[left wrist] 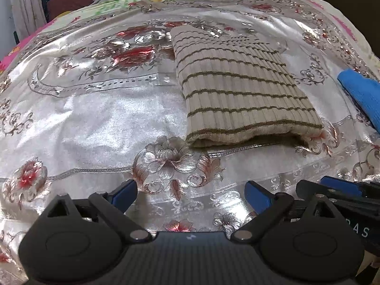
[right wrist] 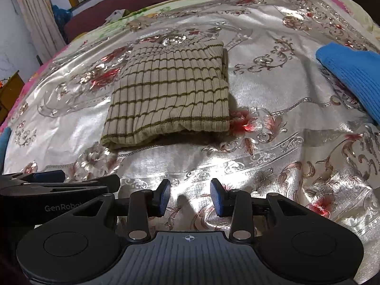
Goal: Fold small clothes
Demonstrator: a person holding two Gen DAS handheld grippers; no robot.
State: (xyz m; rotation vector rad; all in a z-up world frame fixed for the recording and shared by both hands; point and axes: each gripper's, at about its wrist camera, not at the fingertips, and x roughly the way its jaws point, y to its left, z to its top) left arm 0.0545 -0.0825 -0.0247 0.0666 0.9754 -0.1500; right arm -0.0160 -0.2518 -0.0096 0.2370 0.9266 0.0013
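Ribbed beige knit with olive stripes [left wrist: 239,95], already folded into a compact rectangle, lying flat on the shiny floral bedspread [left wrist: 95,123], ahead of both tools and touched by neither. Left tool [left wrist: 192,194] spread wide with nothing between its blue pads; right tool [right wrist: 191,198] partly open, likewise empty, just beside the left one near the bed's front edge. Blue knit garment [right wrist: 351,76] off to the right, well apart from the striped piece, probably next in line.

Judged from this: striped piece looks done, so best left undisturbed. For the blue one, better to draw it onto a flat, bare stretch of bedspread first, clear of the finished fold. Worth pinching only the top layer at two corners, one per tool, and keeping tension even so the rib does not skew. Slippery satin underneath likely to let fabric slide, so slow, low lifts advisable. Far edge of the blue garment out of frame; shape not yet tellable.
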